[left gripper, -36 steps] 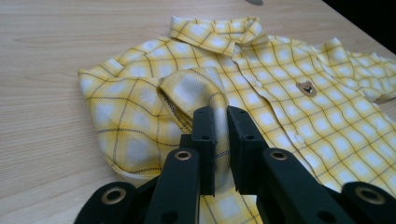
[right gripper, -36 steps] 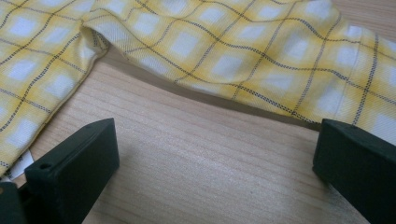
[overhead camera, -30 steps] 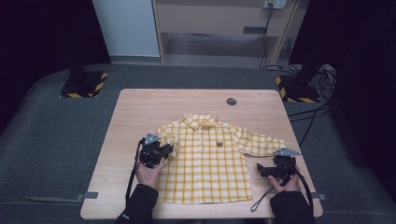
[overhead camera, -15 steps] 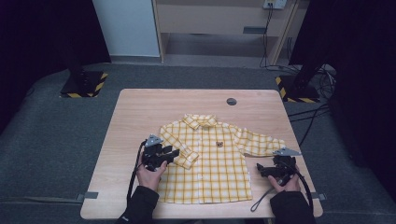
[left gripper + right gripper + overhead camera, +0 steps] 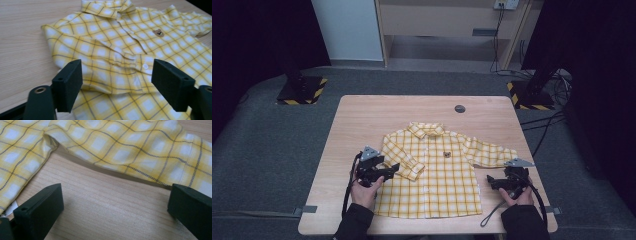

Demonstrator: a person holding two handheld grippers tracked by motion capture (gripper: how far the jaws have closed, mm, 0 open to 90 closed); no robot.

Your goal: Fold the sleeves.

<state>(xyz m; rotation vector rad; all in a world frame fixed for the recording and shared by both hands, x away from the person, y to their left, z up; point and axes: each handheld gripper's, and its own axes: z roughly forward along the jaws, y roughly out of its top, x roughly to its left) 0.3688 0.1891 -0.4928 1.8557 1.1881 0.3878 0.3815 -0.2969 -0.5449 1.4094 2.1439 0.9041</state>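
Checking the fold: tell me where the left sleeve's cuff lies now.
In the high view the cuff lies folded onto the shirt front, left of centre, just right of the left gripper; in the left gripper view it sits between the open jaws.

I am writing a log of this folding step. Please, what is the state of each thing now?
shirt: flat on the table, front up, buttoned, collar at the far side.
left sleeve: folded in over the shirt front.
right sleeve: spread out to the side.
left gripper: jaws just opened, over the folded sleeve, not gripping.
right gripper: jaws open, holding nothing.
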